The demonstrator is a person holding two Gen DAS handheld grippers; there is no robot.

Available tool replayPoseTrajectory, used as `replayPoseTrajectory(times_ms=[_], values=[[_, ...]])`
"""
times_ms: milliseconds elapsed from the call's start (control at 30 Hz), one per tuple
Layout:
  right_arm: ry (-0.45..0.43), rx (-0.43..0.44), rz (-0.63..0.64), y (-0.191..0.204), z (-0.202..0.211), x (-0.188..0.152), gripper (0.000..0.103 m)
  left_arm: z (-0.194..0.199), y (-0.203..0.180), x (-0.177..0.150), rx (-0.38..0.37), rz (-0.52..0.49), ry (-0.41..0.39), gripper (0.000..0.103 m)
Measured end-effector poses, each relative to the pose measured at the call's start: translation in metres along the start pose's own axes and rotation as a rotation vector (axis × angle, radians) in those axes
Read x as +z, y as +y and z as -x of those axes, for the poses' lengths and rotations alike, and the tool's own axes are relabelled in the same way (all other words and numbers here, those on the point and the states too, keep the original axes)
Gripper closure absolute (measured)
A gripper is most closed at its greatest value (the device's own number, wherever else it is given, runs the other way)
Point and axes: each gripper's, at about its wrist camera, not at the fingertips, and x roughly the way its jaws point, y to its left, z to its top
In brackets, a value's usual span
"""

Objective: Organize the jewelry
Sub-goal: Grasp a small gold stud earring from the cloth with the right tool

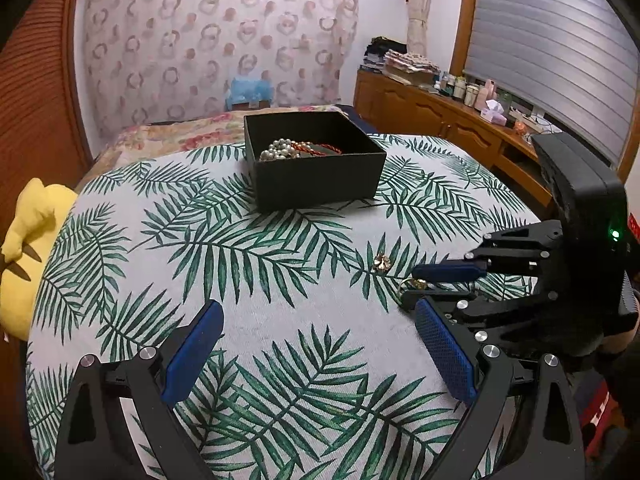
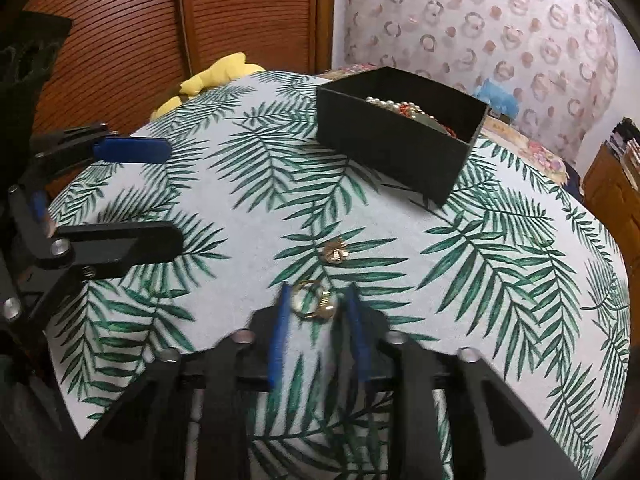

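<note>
A black open box stands on the leaf-print tablecloth and holds a pearl string and a red cord piece; it also shows in the right wrist view. A small gold flower piece lies loose on the cloth, also seen in the left wrist view. A gold ring set lies between the blue pads of my right gripper, whose jaws stand narrow around it with small gaps. My left gripper is wide open and empty above the cloth.
A yellow plush toy lies at the table's left edge. A wooden sideboard with bottles stands at the right. Wooden slatted doors are behind the table.
</note>
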Motion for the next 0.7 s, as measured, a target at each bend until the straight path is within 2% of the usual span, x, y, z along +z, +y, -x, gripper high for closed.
replayPoseTrajectory(times_ms=[67, 100, 400, 567, 633, 700], values=[[-0.007, 0.009, -0.005, 0.000, 0.002, -0.003, 0.081, -0.002, 0.000, -0.001, 0.002, -0.001, 0.004, 0.010], [-0.018, 0.018, -0.009, -0.001, 0.005, -0.003, 0.092, -0.003, -0.001, -0.001, 0.003, -0.001, 0.008, 0.010], [-0.060, 0.007, -0.053, -0.017, 0.022, -0.008, 0.092, -0.023, -0.005, 0.007, 0.005, -0.024, 0.043, 0.010], [-0.085, -0.014, -0.089, -0.036, 0.035, -0.012, 0.092, -0.039, -0.023, 0.020, -0.018, -0.092, 0.054, 0.011], [-0.094, -0.020, -0.103, -0.042, 0.039, -0.014, 0.092, -0.045, -0.029, 0.024, -0.048, -0.108, 0.066, 0.031], [-0.103, -0.029, -0.120, -0.049, 0.043, -0.015, 0.092, -0.053, -0.038, 0.029, -0.076, -0.133, 0.085, 0.046]])
